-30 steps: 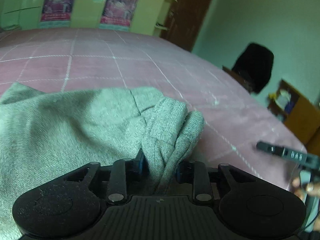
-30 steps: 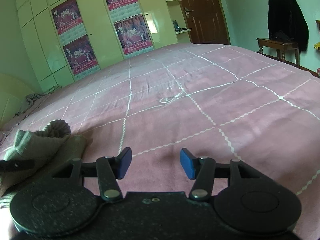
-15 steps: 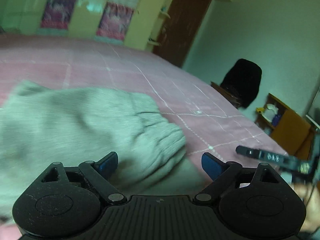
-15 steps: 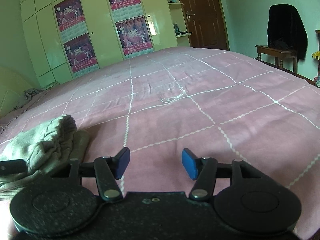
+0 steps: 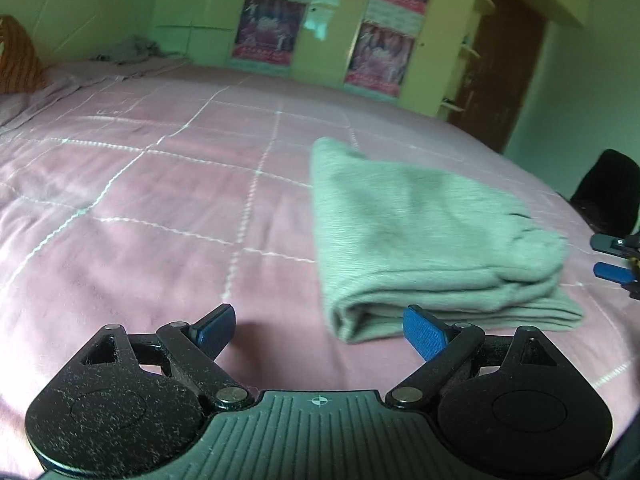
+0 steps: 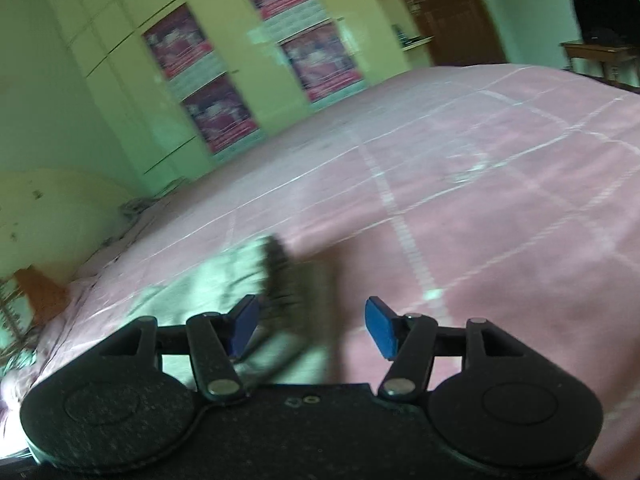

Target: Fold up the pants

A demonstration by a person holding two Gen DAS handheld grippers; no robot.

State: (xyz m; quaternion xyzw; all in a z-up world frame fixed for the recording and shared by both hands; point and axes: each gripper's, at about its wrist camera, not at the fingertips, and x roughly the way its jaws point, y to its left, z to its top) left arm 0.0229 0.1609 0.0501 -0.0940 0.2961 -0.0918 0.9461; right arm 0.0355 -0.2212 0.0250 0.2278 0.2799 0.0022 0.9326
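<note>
Left wrist view: Left tongs (image 5: 316, 326) stood wide open, with nothing between the blue pads (image 5: 424, 336). Hung over the pink bed cover (image 5: 160, 208), low and near it. Gray pants (image 5: 424, 232) lay folded in a thick flat bundle on the bed, just ahead and to the right. Right blue pad sat close in front of the near folded edge, not pressing on it. Rolled ends of the pants pointed to the right side. Tips of the right tongs (image 5: 614, 258) peeked in at the right edge, just beside that end of the pants. Behind the bed, green cupboards with posters (image 5: 376, 56) and a brown door (image 5: 504, 64).

Right wrist view: Very blurry. Right tongs (image 6: 312, 326) were partly open and opening a little more, with nothing gripped. Pants (image 6: 224, 276) lay on the bed to the left, reaching in behind the left pad; touching or not, could not tell. Pink bed cover (image 6: 500, 208) spread out ahead and to the right.
</note>
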